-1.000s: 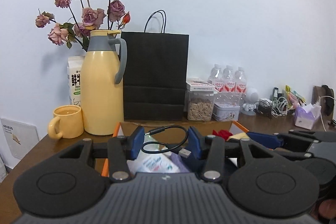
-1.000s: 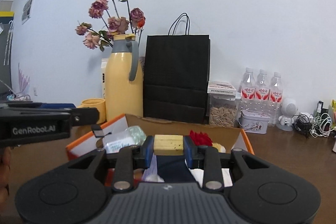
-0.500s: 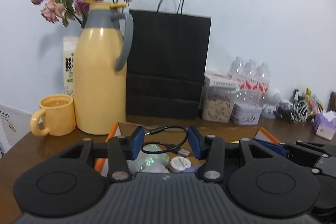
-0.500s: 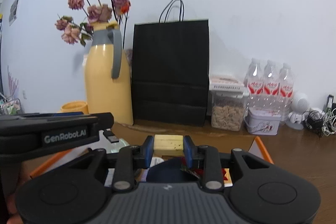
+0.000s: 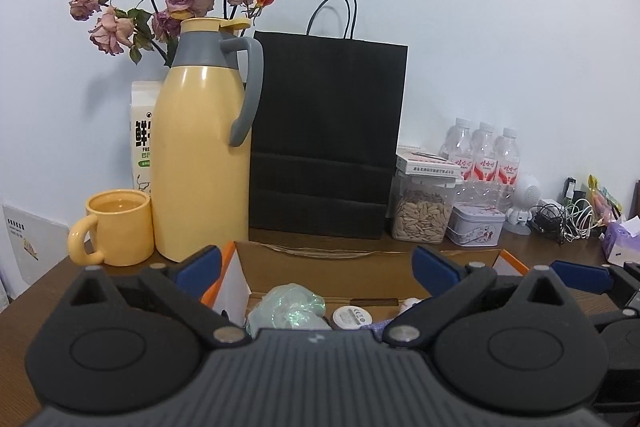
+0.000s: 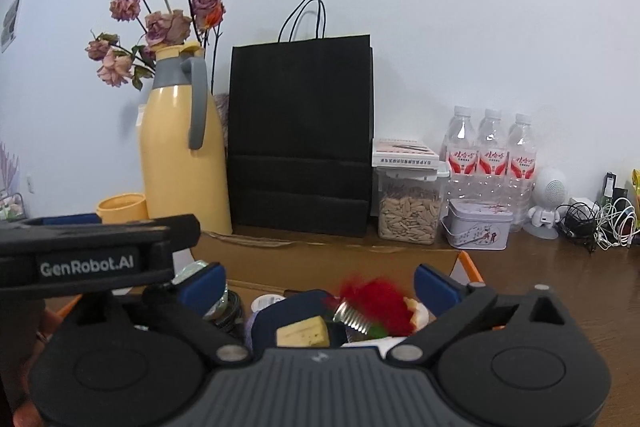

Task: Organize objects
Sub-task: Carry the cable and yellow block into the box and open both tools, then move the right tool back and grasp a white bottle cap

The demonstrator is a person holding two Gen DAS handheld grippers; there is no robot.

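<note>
Yellow block (image 6: 303, 333) now released into the cardboard box (image 6: 320, 259), both hand-held grippers, left (image 5: 316, 269) and right (image 6: 318, 285), newly spread wide.

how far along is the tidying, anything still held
Nothing is held: the left claw and right claw both stand open over the cardboard box. Done, by the look of it: a yellow block, a red fluffy item and a crumpled plastic wrap lie in the box. What remains is unclear; the cable tangle sits out on the table.
</note>
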